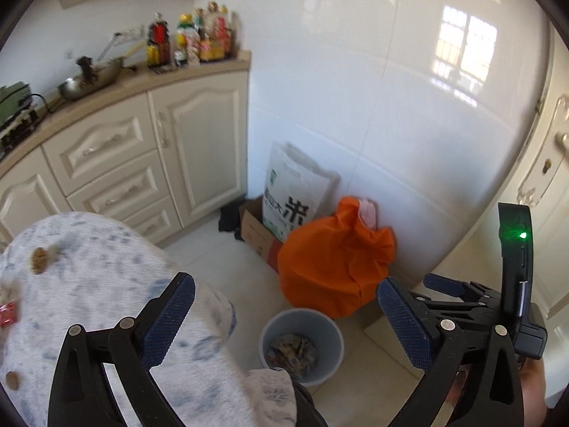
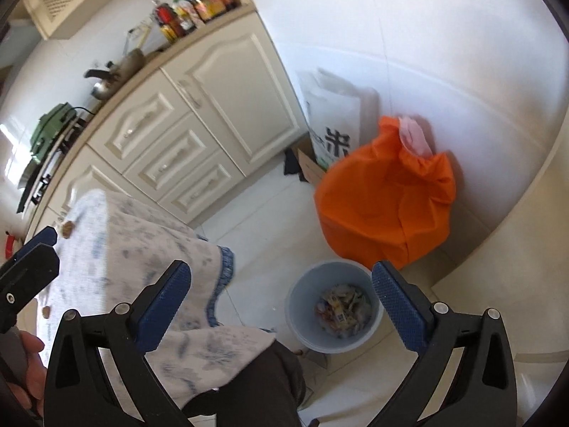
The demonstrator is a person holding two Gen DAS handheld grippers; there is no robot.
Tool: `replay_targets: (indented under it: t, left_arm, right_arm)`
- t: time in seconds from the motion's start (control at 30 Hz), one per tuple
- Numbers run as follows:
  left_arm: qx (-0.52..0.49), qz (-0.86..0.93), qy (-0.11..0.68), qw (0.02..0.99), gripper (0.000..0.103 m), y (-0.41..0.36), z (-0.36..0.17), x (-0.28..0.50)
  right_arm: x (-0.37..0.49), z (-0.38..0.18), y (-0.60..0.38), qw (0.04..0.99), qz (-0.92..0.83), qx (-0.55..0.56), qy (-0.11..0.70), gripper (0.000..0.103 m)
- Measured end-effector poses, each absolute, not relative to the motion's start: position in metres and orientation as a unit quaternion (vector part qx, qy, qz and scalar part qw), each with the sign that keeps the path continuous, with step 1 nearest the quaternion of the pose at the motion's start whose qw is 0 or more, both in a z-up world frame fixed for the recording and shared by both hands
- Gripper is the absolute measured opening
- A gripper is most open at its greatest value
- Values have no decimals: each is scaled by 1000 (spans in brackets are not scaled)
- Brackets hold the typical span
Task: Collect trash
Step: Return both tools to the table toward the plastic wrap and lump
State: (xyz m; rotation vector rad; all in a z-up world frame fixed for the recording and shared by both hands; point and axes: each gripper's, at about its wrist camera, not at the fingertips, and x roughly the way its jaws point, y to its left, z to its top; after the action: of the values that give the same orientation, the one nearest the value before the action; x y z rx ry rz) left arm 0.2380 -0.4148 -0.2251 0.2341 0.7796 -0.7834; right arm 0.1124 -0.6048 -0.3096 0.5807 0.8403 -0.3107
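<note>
A pale blue trash bin (image 1: 302,345) (image 2: 334,311) stands on the floor beside the table, with crumpled wrappers (image 1: 293,354) (image 2: 343,311) inside. My left gripper (image 1: 286,315) is open and empty above the table edge and the bin. My right gripper (image 2: 281,297) is open and empty, also above the bin. On the blue-flowered tablecloth (image 1: 106,284) (image 2: 142,242) lie brown scraps (image 1: 39,259) (image 2: 67,228) and a red wrapper (image 1: 7,313). The right gripper shows at the right of the left wrist view (image 1: 473,295).
A stuffed orange bag (image 1: 334,259) (image 2: 384,195), a white rice sack (image 1: 295,192) (image 2: 334,121) and a cardboard box (image 1: 256,231) stand against the tiled wall. Cream cabinets (image 1: 124,149) (image 2: 199,114) carry a wok (image 1: 90,76) and bottles (image 1: 192,35). A door (image 1: 547,163) is at right.
</note>
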Motion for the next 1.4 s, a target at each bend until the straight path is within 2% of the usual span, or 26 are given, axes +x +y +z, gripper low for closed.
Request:
replay_targets:
  t: [0.43,0.83,1.07,1.4]
  left_arm:
    - [47,-290,298,908,102,-229,-167,186]
    - [1,-163,286,944,102,-88,-154,161]
    - [-9,-83,307,948,102,-25,-170,159]
    - [-31,3,348,937,102,37,-194,168]
  right_arm:
    - [157,-217,-492,913,-53,198,352,103]
    - [202,-184,-382,929,48,141,338,103]
    - [234,-199,-302,920,116,92,364,103]
    - [282,-276,-180,877,202,15,435,103]
